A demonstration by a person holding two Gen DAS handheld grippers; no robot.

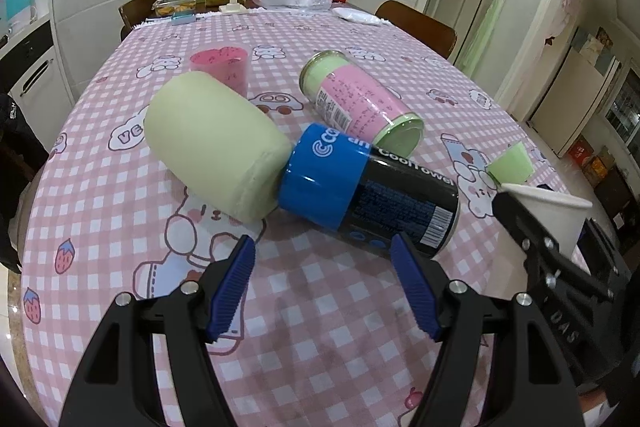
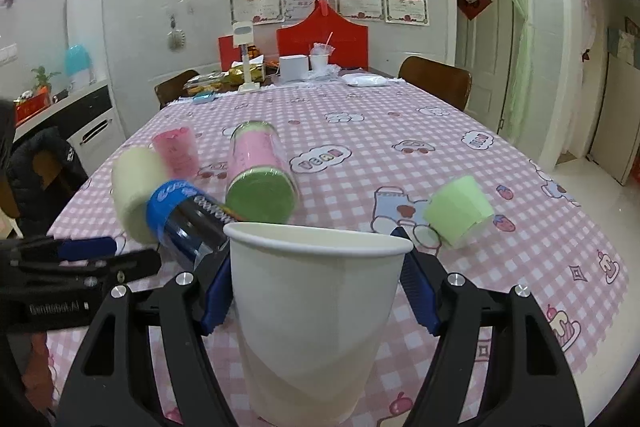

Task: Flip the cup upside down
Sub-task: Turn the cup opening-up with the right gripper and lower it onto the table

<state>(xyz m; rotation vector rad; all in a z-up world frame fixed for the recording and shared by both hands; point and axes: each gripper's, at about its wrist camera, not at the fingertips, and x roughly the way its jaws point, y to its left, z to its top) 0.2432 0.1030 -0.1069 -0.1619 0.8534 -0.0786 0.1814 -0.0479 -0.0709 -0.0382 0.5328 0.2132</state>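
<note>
Smooth tapered paper cup (image 2: 316,311) in right claw (image 2: 316,291)

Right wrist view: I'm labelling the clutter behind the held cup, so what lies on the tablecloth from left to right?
Pale green roll → blue-capped black bottle → pink and green can on its side → small green cup tipped over. The pink cup overlaps the roll, so I leave it out.

Bright indoor light, fisheye-warped edges, slight blur

The blue-and-black cylindrical can (image 1: 368,187), frame centre, reads "CoolPower"; the black right tool (image 1: 568,283), lower right, reads "DAS".
</note>
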